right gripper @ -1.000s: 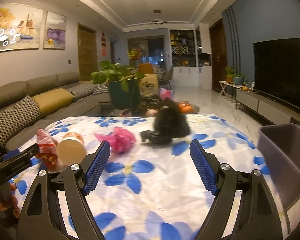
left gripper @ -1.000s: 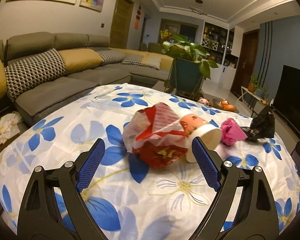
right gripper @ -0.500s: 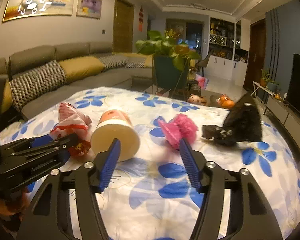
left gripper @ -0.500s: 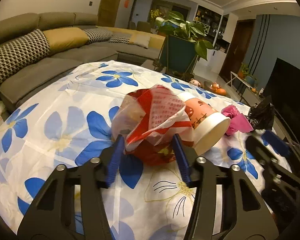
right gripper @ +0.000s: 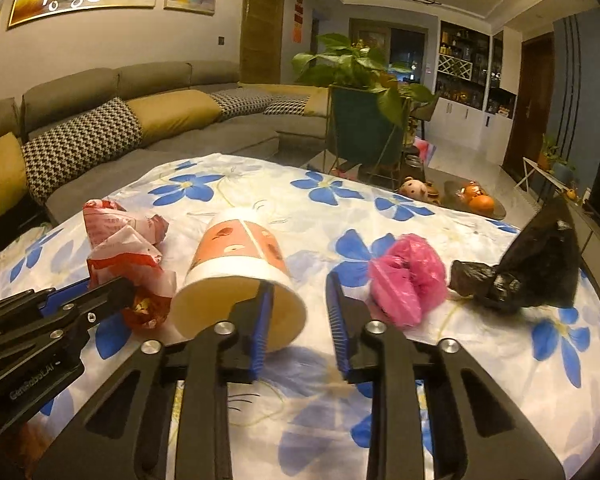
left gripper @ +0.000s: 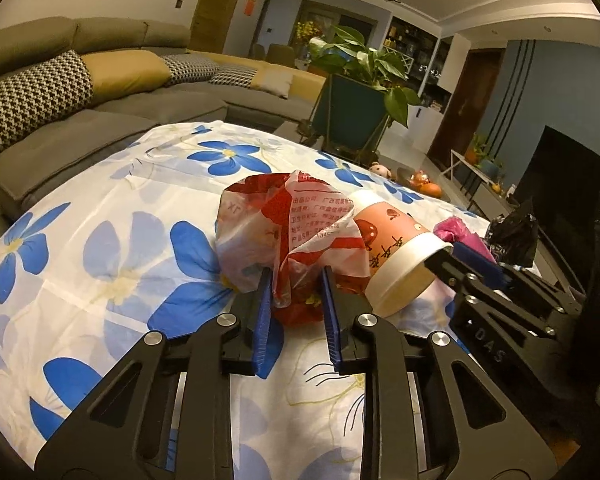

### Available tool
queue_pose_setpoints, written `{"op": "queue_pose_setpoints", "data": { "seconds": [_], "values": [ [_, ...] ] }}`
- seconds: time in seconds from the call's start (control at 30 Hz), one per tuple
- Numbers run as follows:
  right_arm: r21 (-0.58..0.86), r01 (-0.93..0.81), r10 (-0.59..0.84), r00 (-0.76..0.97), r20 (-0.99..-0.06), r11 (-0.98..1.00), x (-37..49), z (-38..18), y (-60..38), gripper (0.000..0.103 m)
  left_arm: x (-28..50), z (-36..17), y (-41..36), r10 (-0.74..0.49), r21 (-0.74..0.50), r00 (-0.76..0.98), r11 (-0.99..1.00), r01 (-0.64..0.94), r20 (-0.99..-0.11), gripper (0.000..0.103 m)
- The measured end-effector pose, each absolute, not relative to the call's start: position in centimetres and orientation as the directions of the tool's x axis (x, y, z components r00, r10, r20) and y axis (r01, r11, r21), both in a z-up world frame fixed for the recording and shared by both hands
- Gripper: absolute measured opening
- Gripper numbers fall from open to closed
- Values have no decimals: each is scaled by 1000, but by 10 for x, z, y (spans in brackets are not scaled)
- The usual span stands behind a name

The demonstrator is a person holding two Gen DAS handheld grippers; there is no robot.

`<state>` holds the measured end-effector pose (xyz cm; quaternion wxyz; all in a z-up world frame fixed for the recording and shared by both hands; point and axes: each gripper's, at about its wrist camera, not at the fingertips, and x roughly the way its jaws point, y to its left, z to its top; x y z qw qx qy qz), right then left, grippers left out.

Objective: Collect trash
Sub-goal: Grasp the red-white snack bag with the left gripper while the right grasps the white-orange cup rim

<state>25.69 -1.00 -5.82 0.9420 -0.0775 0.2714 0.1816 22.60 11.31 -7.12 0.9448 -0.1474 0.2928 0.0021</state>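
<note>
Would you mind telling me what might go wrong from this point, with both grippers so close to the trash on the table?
1. The left gripper pinches only loose folds of the red and white plastic bag; the film may slip or tear on lifting.
2. The paper cup lies on its side against the bag, so pulling the bag may roll it.
3. The right gripper has one finger at the cup's open mouth and could crush or push the rim.

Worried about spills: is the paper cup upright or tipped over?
Tipped: the paper cup lies on its side on the tablecloth, open mouth facing the camera, interior apparently empty.
</note>
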Motion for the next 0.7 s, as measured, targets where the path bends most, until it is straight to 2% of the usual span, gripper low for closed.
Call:
{"op": "queue_pose_setpoints", "data": {
  "seconds": [0.1, 0.2, 0.27, 0.7],
  "values": [
    [-68, -405, 308, 784, -539, 912, 256, -59, -3, 14, 227, -72, 113, -85, -281, 827, 956, -91, -556, 23],
    [-72, -408, 315, 793, -521, 910, 253, -57, -3, 10, 227, -72, 115, -83, -288, 829, 953, -97, -553, 22],
    [-68, -409, 322, 801, -505, 910, 250, -55, -6, 4, 225, -72, 117, -77, -289, 830, 952, -104, -553, 22],
    [-26, -382, 339, 848, -406, 924, 192, -30, -49, 4, 198, -63, 110, -65, -274, 835, 956, -104, -546, 20]
  ]
}}
